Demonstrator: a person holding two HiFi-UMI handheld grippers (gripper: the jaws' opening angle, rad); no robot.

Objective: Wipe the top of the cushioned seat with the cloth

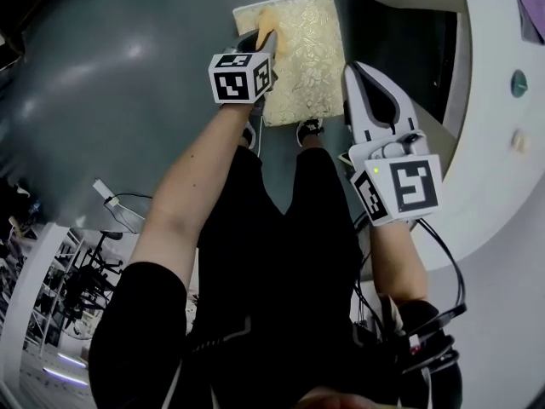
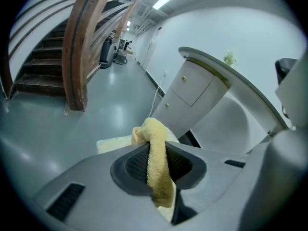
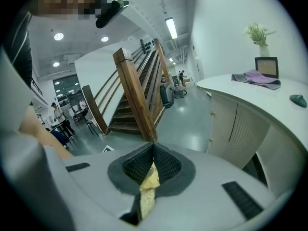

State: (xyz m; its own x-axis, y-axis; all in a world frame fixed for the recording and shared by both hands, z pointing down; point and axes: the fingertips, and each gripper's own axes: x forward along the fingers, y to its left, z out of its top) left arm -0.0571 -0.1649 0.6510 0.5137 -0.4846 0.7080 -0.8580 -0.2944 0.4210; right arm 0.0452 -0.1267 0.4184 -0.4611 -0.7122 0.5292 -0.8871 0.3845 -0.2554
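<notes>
The cushioned seat (image 1: 306, 49) is a cream, patterned rectangle on the grey floor at the top of the head view. My left gripper (image 1: 261, 43) hovers over its left edge, shut on a yellow cloth (image 1: 266, 25) that bunches at the jaw tips. In the left gripper view the cloth (image 2: 159, 172) hangs clamped between the dark pads, with a pale strip of the seat (image 2: 113, 143) behind it. My right gripper (image 1: 359, 70) is off the seat's right side, shut, nothing held. In its own view the right gripper (image 3: 153, 148) shows a sliver of cream pattern through the slit.
A white curved counter (image 1: 502, 143) runs along the right; it carries a vase (image 3: 262, 44), a frame and a purple cloth (image 3: 257, 77). A wooden staircase (image 3: 139, 95) rises across the hall. The person's legs and shoes (image 1: 309, 129) stand just before the seat. Cables (image 1: 115, 198) lie at left.
</notes>
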